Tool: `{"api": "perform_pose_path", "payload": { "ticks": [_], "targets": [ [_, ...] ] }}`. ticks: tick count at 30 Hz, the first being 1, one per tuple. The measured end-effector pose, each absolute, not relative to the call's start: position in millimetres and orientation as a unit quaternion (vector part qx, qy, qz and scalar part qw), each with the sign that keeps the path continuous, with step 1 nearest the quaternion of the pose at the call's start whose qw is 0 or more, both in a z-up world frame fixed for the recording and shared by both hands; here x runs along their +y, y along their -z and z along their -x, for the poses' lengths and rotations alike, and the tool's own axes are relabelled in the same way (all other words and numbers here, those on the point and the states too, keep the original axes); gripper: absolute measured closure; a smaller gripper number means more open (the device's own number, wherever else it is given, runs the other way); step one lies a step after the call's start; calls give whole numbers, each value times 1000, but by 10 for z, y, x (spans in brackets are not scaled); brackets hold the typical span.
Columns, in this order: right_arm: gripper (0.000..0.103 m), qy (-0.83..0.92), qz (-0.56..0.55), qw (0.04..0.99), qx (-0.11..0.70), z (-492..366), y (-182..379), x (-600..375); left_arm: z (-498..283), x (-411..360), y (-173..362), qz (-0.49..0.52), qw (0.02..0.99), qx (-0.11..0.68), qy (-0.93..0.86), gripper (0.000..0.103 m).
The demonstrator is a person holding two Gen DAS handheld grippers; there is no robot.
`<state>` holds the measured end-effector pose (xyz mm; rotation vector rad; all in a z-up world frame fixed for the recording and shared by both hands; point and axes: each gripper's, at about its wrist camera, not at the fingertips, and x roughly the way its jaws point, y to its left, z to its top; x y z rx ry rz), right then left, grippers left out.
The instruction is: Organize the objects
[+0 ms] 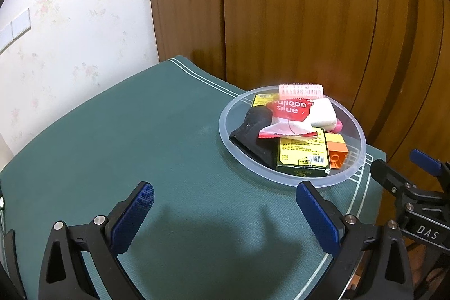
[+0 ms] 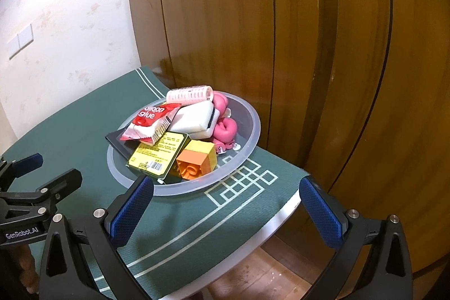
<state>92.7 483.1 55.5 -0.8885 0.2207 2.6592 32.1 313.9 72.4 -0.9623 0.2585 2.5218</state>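
A clear plastic bowl [image 1: 355, 165] [image 2: 247, 139] sits near the right edge of a green table mat [image 1: 140, 137] [image 2: 70, 131]. It holds a red "balloon glue" packet [image 1: 289, 108] [image 2: 149, 117], a pink hair roller [image 1: 301, 90] [image 2: 188, 94], a white sponge [image 1: 323, 113] [image 2: 194, 118], a yellow-green box [image 1: 303, 153] [image 2: 160, 152], an orange and yellow block [image 1: 337, 152] [image 2: 197, 159], a black item [image 1: 253, 131] and a pink item [image 2: 225, 128]. My left gripper [image 1: 225, 201] is open and empty, above the mat in front of the bowl. My right gripper [image 2: 226, 201] is open and empty, just before the bowl's near rim.
A wooden wardrobe [image 1: 309, 4] [image 2: 281, 18] stands close behind the table. Floral wallpaper with a switch plate [image 1: 17, 27] is to the left. The table's right edge drops to a wooden floor [image 2: 258, 274]. The right gripper also shows in the left wrist view [image 1: 405, 173].
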Motion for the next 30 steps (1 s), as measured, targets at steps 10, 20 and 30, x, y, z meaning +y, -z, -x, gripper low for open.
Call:
{"api": "perform_pose_path", "payload": {
  "ticks": [10,20,30],
  "targets": [
    [0,-932,315,169,55,-901,-556,4764,-305,3120,-717,350,210,89,-908,0],
    [0,-930,322,167,56,-894,-540,4753,-293,3086,-707,354,211,87,-907,0],
    [0,-929,323,171,58,-892,-532,4776,-349,3138,-707,350,216,97,-906,0]
  ]
}}
